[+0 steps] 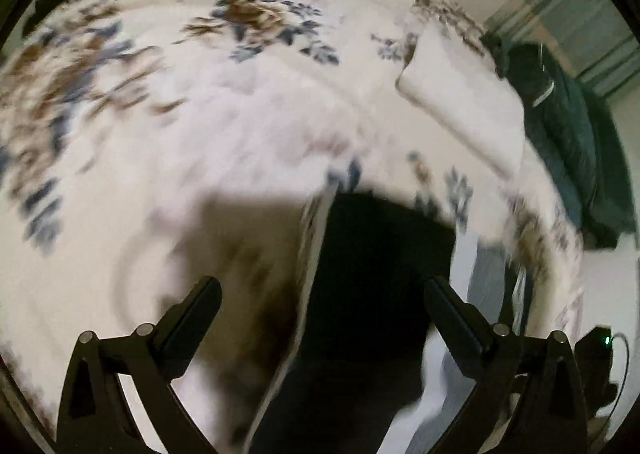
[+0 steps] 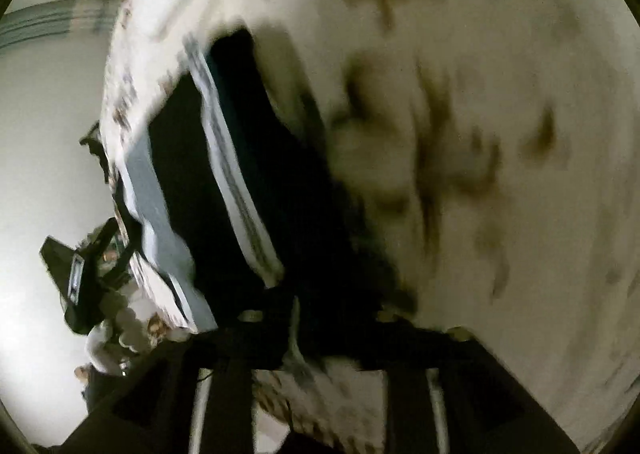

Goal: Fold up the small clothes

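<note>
Left wrist view: our left gripper (image 1: 320,298) gapes empty above the black garment (image 1: 372,274) near the bedspread (image 1: 200,134) edge, the right gripper's fingers too blurred to tell; we should square edges before creasing.

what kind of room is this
Most likely a bedroom. The work surface is a bed covered with a white floral bedspread, a black garment with a white trim lies on it, and a dark heap of clothing or bedding sits at the bed's edge.

I see the bedspread (image 1: 248,126) as soft, matt cloth with a printed flower pattern. The dark garment (image 1: 372,294) looks like smooth matt fabric with pale trim. My left tool (image 1: 322,292) is matt black plastic with shiny metal pins.
</note>
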A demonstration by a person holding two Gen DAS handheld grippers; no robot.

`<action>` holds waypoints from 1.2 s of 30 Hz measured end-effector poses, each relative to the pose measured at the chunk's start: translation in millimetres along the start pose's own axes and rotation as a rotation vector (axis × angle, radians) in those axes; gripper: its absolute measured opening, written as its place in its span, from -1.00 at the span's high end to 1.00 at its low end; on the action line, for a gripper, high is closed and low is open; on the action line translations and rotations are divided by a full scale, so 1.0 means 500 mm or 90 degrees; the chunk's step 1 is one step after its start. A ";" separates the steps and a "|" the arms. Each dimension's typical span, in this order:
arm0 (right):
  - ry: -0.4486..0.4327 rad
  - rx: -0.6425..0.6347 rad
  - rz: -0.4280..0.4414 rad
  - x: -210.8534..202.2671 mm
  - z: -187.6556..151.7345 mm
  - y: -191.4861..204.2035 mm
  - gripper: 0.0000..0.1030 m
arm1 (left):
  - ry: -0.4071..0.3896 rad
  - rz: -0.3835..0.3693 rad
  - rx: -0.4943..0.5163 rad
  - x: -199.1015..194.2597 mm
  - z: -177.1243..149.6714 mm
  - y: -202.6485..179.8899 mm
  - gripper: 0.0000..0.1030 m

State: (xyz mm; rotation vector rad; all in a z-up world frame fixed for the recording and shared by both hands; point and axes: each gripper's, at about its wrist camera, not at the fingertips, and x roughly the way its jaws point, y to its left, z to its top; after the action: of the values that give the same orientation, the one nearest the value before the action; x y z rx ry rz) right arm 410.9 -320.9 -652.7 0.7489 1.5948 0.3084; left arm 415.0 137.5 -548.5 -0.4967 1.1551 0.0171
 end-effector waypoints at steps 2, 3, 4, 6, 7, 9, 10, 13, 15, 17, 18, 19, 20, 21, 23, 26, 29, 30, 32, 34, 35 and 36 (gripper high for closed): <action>-0.051 0.000 0.034 -0.019 0.042 0.012 -0.29 | 0.012 -0.027 -0.016 0.058 0.040 0.006 -0.55; -0.065 0.001 0.053 -0.021 0.065 0.015 -0.29 | 0.017 -0.044 -0.021 0.074 0.049 0.004 -0.26; -0.069 0.002 0.065 -0.016 0.086 0.020 -0.29 | 0.024 -0.053 -0.024 0.086 0.053 0.001 0.17; -0.074 -0.011 0.098 0.004 0.139 0.044 -0.29 | 0.023 -0.055 -0.015 0.100 0.070 -0.011 0.40; -0.075 -0.017 0.096 0.015 0.155 0.054 -0.29 | 0.018 -0.056 -0.007 0.096 0.071 -0.017 0.48; -0.078 -0.041 0.089 0.038 0.180 0.081 -0.08 | 0.013 -0.055 -0.002 0.093 0.075 -0.023 0.53; -0.097 -0.063 0.079 0.038 0.189 0.095 0.77 | 0.012 -0.056 0.000 0.093 0.075 -0.023 0.56; -0.159 -0.071 0.044 0.011 0.201 0.108 0.75 | 0.009 -0.062 -0.002 0.088 0.075 -0.019 0.58; -0.184 -0.067 0.024 0.000 0.208 0.107 0.75 | 0.013 -0.072 -0.006 0.089 0.078 -0.016 0.58; -0.187 -0.053 0.008 0.009 0.211 0.101 0.75 | 0.020 -0.078 -0.012 0.096 0.082 -0.014 0.58; -0.187 -0.053 0.004 -0.001 0.222 0.082 0.75 | 0.025 -0.079 -0.017 0.100 0.084 -0.012 0.57; -0.189 -0.061 -0.006 0.005 0.222 0.083 0.75 | 0.032 -0.082 -0.024 0.104 0.087 -0.009 0.56; -0.185 -0.067 -0.017 0.016 0.228 0.087 0.75 | 0.042 -0.090 -0.036 0.108 0.090 -0.003 0.50; -0.176 -0.067 -0.020 0.027 0.235 0.089 0.71 | 0.048 -0.096 -0.049 0.109 0.092 0.003 0.49; -0.142 -0.051 -0.016 0.042 0.243 0.077 0.56 | 0.059 -0.108 -0.081 0.106 0.095 0.023 0.26; -0.124 -0.029 0.006 0.024 0.233 0.055 0.02 | 0.053 -0.130 -0.122 0.071 0.086 0.064 0.01; -0.103 -0.028 0.024 0.001 0.202 0.034 -0.11 | 0.027 -0.141 -0.125 0.017 0.044 0.093 -0.09; -0.093 -0.026 0.021 -0.004 0.188 0.025 -0.14 | 0.029 -0.142 -0.119 0.001 0.019 0.097 -0.09; -0.052 -0.010 0.021 0.003 0.156 0.005 -0.17 | 0.048 -0.130 -0.110 -0.018 -0.040 0.101 -0.09; 0.015 0.030 0.062 0.030 0.106 -0.022 -0.17 | 0.072 -0.122 -0.112 -0.024 -0.097 0.104 -0.09; 0.052 0.043 0.077 0.047 0.073 -0.032 -0.17 | 0.091 -0.120 -0.116 -0.023 -0.135 0.106 -0.09; 0.071 0.045 0.080 0.055 0.052 -0.037 -0.17 | 0.102 -0.119 -0.119 -0.023 -0.160 0.110 -0.09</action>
State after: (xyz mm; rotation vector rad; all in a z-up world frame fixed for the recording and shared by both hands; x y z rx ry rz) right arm 430.6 -323.4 -690.2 0.9021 1.6737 0.3923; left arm 326.1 158.7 -583.6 -0.7821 1.2662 -0.0779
